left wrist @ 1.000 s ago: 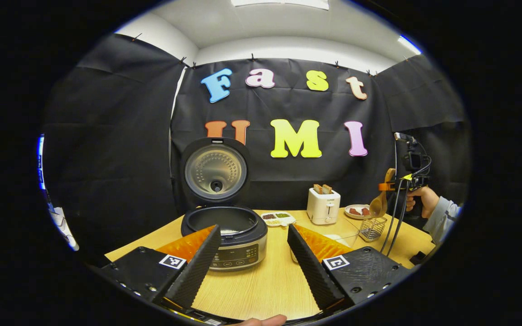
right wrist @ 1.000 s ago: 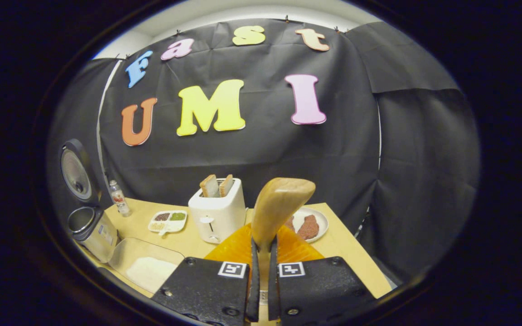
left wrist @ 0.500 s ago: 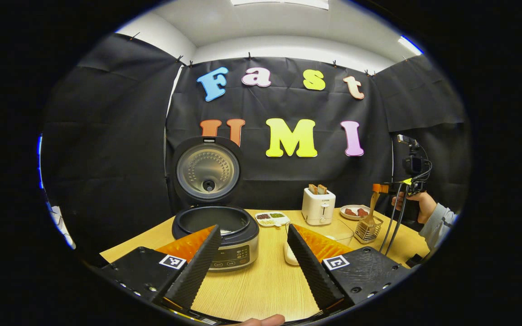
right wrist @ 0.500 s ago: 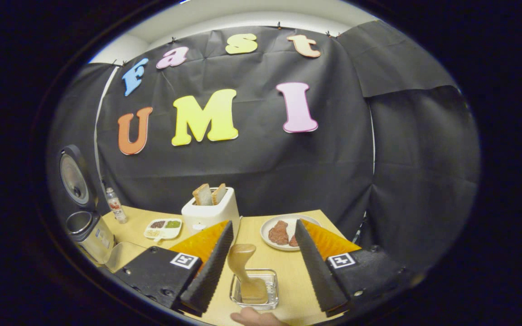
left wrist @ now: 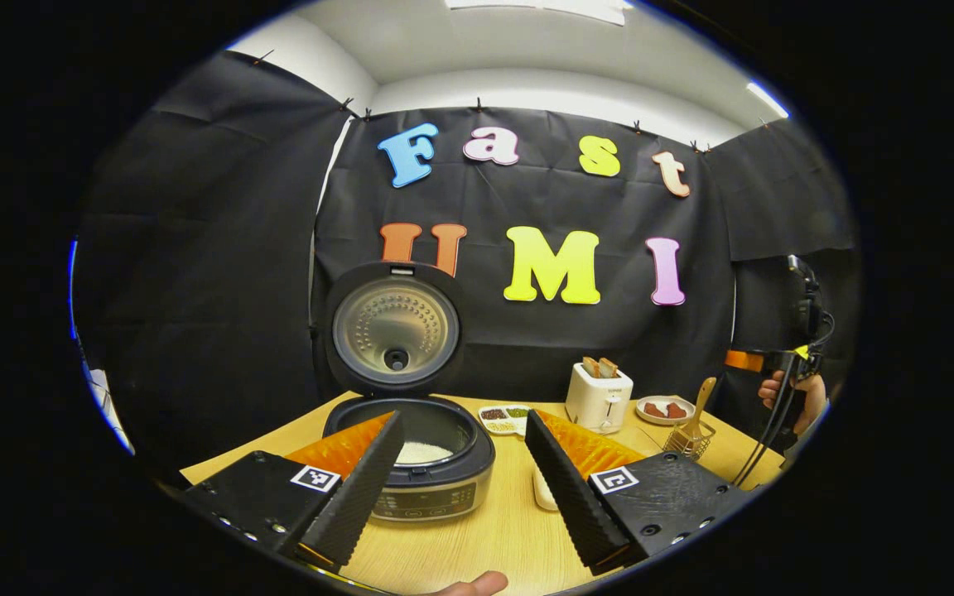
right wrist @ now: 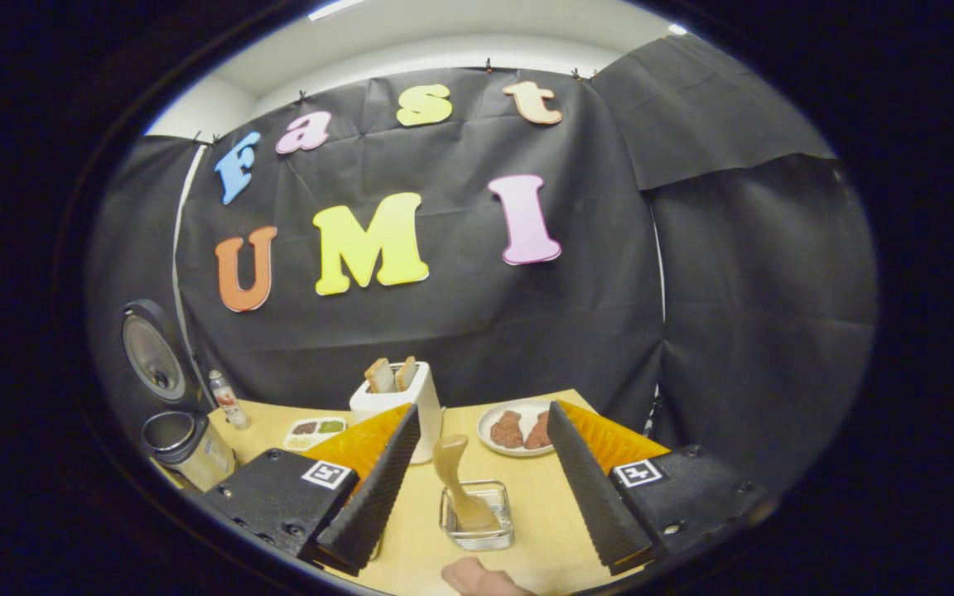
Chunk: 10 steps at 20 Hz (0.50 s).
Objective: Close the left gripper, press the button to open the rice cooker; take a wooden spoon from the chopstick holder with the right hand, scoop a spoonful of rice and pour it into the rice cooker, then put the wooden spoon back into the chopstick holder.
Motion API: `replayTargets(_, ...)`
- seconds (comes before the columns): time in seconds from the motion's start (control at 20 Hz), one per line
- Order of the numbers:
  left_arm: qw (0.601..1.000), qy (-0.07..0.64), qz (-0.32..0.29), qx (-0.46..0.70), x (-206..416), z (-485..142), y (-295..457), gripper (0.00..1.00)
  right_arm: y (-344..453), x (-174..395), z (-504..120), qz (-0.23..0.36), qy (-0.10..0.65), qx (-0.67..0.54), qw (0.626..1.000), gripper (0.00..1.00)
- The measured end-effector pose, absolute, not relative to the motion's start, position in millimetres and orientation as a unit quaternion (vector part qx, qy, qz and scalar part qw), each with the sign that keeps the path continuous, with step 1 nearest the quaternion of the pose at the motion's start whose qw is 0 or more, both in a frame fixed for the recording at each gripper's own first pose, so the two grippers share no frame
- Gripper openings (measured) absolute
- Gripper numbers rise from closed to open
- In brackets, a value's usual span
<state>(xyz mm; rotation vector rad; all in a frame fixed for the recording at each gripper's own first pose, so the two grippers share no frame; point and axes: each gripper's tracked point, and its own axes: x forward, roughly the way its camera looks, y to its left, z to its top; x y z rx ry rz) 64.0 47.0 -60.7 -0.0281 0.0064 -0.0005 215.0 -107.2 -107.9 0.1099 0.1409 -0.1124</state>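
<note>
Little is left to go wrong, yet a few risks are judged to remain. The wooden spoon [right wrist: 459, 484] is seen leaning in the chopstick holder [right wrist: 477, 523], handle tilted up and away, with its bowl end down inside. The holder is light wire, and it could be tipped or dragged if the right gripper [right wrist: 481, 480] were brought low or swung across it, since the spoon handle rises between the two spread fingers. A catch on that handle would be enough to lever the holder over. The rice cooker [left wrist: 421, 451] is standing with its lid [left wrist: 394, 324] raised, and a white heap of rice [left wrist: 421, 452] is seen inside the pot; a careless sweep of the left gripper [left wrist: 462, 480] could knock the cooker's front.

The right gripper's fingers are held wide apart, and nothing is gripped. The spoon and holder lie just ahead of it and slightly below, centred between the fingers and not touched by either. The left gripper's fingers are likewise spread and empty. The cooker is found just beyond its left finger [left wrist: 365, 480], partly hidden by it, while the holder is seen far off to its right, beside the toaster [left wrist: 599, 397], on the table [left wrist: 485, 538].
</note>
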Motion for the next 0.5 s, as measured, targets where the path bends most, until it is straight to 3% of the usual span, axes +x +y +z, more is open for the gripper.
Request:
replayTargets(0.2, 1.000, -0.005, 0.019, -0.013, 76.9, -39.6, 60.1, 0.94, -95.0, 170.9, -114.6, -0.046, 0.073, 0.052, 0.995, 0.96)
replayTargets(0.25, 1.000, -0.006, 0.019, -0.006, 78.5, -34.0, 60.8, 0.94, -93.9, 159.7, -118.0, -0.048, 0.074, 0.040, 0.995, 1.00)
replayTargets(0.35, 1.000, -0.006, 0.019, 0.012, 83.0, -23.2, 61.4, 0.94, -90.9, 135.1, -118.2, -0.052, 0.067, 0.016, 0.996, 0.95)
replayTargets(0.4, 1.000, -0.007, 0.019, 0.019, 84.3, -16.3, 61.0, 0.94, -87.3, 123.0, -117.5, -0.052, 0.063, 0.006, 0.997, 1.00)
replayTargets(0.45, 0.999, -0.012, 0.021, 0.027, 85.3, -6.2, 60.4, 0.95, -82.3, 111.2, -115.3, -0.049, 0.060, -0.003, 0.997, 0.95)
replayTargets(0.5, 0.999, -0.018, 0.021, 0.038, 85.8, 5.0, 59.8, 0.94, -76.2, 98.8, -113.6, -0.045, 0.058, -0.008, 0.997, 1.00)
